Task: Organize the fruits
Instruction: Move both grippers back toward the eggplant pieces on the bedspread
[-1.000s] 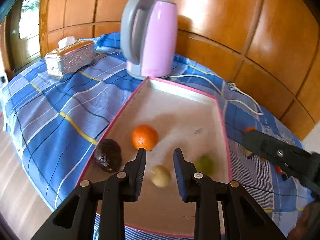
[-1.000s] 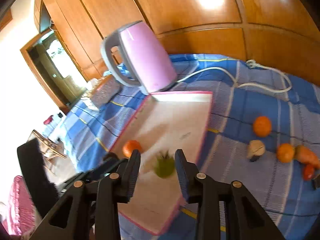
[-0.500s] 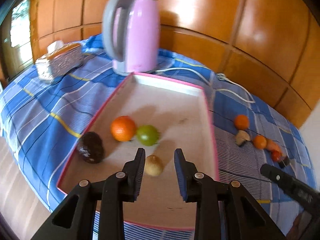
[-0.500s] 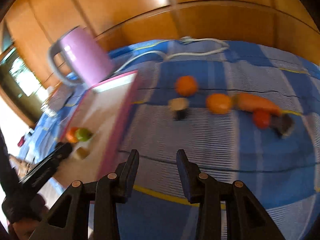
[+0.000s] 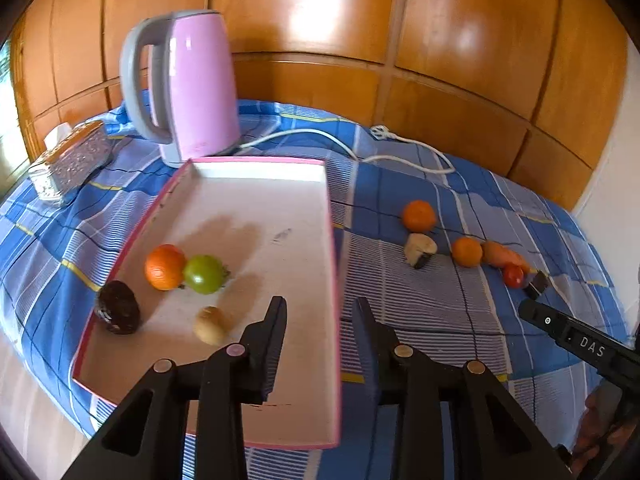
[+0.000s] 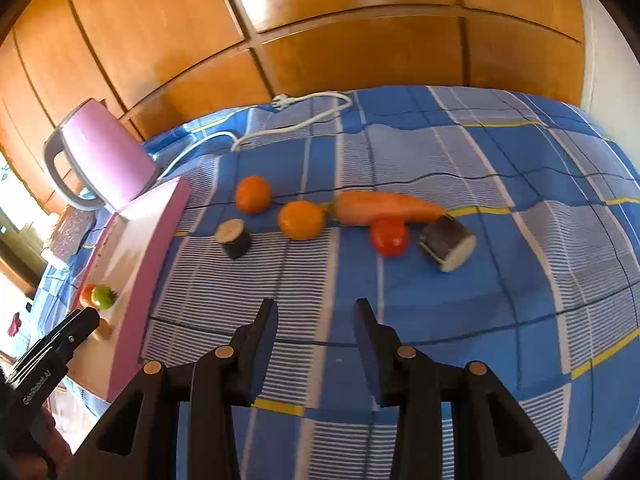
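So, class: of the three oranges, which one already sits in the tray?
The orange touching the green tomato in the pink tray; the other two lie on the cloth.

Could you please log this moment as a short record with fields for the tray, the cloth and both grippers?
tray: orange, green tomato, avocado, kiwi
cloth: two oranges, carrot, red tomato, two cut dark pieces
left gripper: jaws opening, nothing between
right gripper: jaws open, empty
behind tray: pink kettle
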The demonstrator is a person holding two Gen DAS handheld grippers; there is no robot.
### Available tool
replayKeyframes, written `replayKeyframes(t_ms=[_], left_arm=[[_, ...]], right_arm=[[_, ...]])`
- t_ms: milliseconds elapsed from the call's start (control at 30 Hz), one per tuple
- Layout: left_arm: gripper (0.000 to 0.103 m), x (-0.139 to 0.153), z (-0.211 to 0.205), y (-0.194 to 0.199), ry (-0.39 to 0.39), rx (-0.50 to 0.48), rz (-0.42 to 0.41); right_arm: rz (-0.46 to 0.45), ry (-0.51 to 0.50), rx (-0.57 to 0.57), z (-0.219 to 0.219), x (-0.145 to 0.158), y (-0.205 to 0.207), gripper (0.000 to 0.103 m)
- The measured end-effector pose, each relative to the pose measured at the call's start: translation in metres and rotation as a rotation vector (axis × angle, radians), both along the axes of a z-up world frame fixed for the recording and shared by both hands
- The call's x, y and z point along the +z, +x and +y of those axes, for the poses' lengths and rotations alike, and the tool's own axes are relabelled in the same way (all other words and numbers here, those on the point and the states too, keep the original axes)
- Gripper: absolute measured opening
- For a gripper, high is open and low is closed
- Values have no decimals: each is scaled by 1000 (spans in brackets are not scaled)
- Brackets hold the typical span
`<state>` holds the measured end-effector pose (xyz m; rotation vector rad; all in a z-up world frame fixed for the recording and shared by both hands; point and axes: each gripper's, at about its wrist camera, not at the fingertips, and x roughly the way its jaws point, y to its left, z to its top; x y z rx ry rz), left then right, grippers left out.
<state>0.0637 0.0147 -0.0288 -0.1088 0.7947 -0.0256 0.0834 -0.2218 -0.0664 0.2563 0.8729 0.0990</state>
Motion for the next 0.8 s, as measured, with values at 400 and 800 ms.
replayKeyframes(t_ms=[400,800], left_arm=[[34,-6,-42,13,6,-122,47],[34,-25,-71,29,-29,-195,118]], right_arm=[[14,-15,-141,-56,-13,-10,39],[13,-22,-153,-74,-26,-2,39]])
